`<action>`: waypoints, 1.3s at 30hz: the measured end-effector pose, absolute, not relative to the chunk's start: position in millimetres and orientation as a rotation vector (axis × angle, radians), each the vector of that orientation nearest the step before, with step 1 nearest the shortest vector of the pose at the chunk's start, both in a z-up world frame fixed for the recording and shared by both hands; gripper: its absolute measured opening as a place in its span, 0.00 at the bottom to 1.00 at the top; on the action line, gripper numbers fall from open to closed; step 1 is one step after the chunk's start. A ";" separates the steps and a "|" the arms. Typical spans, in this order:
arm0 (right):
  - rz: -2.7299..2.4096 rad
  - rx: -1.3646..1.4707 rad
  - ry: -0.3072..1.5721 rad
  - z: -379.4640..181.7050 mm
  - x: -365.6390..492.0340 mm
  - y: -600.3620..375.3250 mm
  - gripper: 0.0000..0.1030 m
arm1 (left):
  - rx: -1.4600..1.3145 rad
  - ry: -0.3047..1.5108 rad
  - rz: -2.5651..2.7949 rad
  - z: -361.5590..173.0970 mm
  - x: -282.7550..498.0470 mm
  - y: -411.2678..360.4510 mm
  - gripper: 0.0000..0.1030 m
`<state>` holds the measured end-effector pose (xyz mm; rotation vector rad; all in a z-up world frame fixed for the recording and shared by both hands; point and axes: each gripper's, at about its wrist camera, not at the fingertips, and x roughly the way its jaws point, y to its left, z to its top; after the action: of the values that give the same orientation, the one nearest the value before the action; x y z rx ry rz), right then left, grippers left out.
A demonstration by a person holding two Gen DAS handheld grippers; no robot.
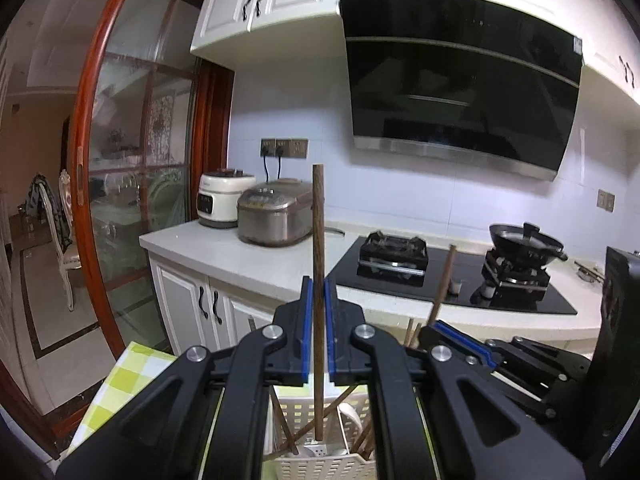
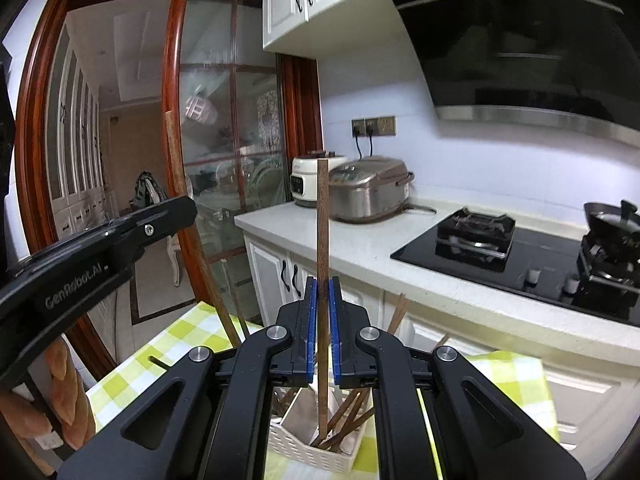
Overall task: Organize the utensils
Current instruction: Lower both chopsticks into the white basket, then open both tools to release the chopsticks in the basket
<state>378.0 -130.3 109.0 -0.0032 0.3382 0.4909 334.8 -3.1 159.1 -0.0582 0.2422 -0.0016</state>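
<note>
Nearest to the left wrist camera, the left gripper [image 1: 318, 292] is seen closed on a wooden chopstick [image 1: 318, 264], which is held upright between the blue pads. Its lower end is seen over a white slotted basket [image 1: 320, 466]; whether it touches the bottom cannot be told. More chopsticks [image 1: 286, 432] are leaned inside the basket, and a white spoon-like piece is only partly visible there. Much of the basket is covered by the gripper's black arms.

In the right wrist view, the right gripper [image 2: 323, 300] is likewise clamped on a second upright chopstick [image 2: 322, 232], whose lower end is seen among the other sticks in the same basket [image 2: 304, 450]. The basket is placed on a green checked cloth [image 2: 132, 376]. At the lower left edge some fingers [image 2: 60, 364] of the person are cut off by the frame.

Farther away, a white counter [image 1: 240, 256] is seen with two rice cookers [image 1: 274, 216], a black gas hob [image 1: 452, 280] and a dark wok [image 1: 524, 240]. The range hood [image 1: 460, 80] is cropped in the right wrist view.
</note>
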 end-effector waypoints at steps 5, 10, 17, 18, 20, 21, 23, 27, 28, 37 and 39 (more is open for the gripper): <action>0.522 -0.012 0.384 90.2 389.2 -117.9 0.06 | -0.044 0.306 -0.001 135.8 350.4 -4.8 0.06; 0.542 -0.014 0.446 70.2 396.3 -108.3 0.06 | -0.039 0.360 0.001 114.9 359.3 -5.6 0.06; 0.521 0.010 0.475 64.4 404.2 -119.5 0.18 | -0.070 0.343 0.053 112.8 350.5 14.3 0.27; 0.515 0.015 0.469 65.7 402.8 -123.2 0.22 | -0.073 0.336 0.061 114.2 347.6 18.2 0.29; 0.508 0.028 0.459 68.7 399.4 -131.4 0.32 | -0.080 0.316 0.080 117.1 339.9 25.7 0.37; 0.506 0.034 0.457 70.0 396.9 -135.3 0.32 | -0.079 0.304 0.090 118.7 334.9 28.7 0.39; 0.500 0.028 0.451 73.1 392.0 -139.2 0.32 | -0.074 0.287 0.101 121.9 325.4 32.0 0.44; 0.488 0.005 0.433 82.2 377.1 -143.6 0.32 | -0.061 0.252 0.116 129.6 304.7 33.7 0.51; 0.485 0.000 0.427 84.3 373.7 -144.2 0.32 | -0.055 0.244 0.117 132.5 298.8 33.2 0.52; 0.488 -0.021 0.355 116.1 313.2 -156.2 0.43 | -0.019 0.148 0.128 147.2 218.6 30.8 0.83; 0.498 -0.018 0.335 121.7 293.6 -160.5 0.45 | -0.018 0.127 0.138 144.0 197.5 32.1 0.90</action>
<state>293.6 -160.5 121.7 -0.0180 0.3350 0.4978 197.5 32.1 144.0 -0.0177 0.1267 0.1382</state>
